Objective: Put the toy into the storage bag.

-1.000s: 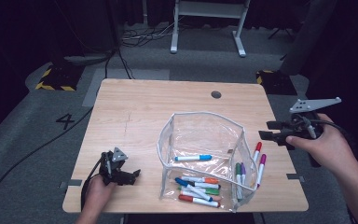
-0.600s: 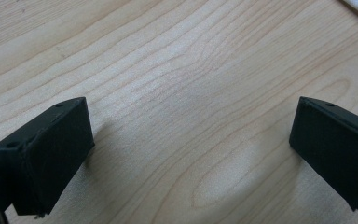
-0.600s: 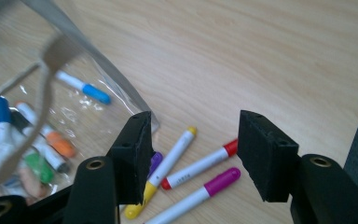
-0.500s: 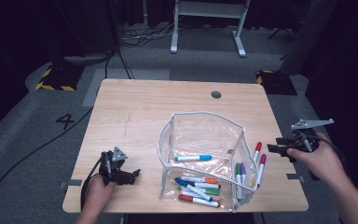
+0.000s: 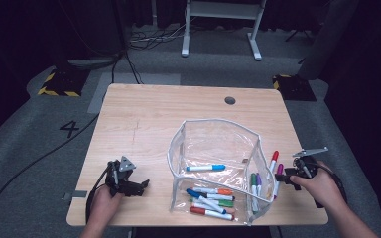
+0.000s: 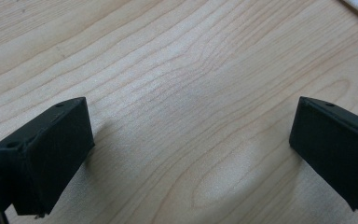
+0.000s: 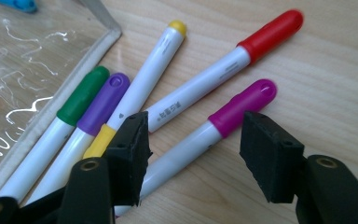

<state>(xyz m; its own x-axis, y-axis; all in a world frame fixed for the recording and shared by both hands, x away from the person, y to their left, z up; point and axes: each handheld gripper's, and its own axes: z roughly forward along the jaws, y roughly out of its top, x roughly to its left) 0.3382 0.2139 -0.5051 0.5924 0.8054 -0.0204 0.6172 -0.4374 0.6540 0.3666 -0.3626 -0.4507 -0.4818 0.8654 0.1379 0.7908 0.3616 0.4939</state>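
Two handheld grippers, all-black hardware.
Left gripper [image 5: 141, 185]: black body, grey three-cornered plate at 12 o'clock, black cable trailing toward 7. Right gripper [image 5: 279, 177]: same plate, blocky black foam-like pads [image 7: 271, 158], round screw holes in the jaw arms. Forearms bare.

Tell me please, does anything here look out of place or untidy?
Yes. Most markers are inside the clear pouch, but five markers lie loose on the table beside it. The open right gripper hangs over the magenta-capped one.
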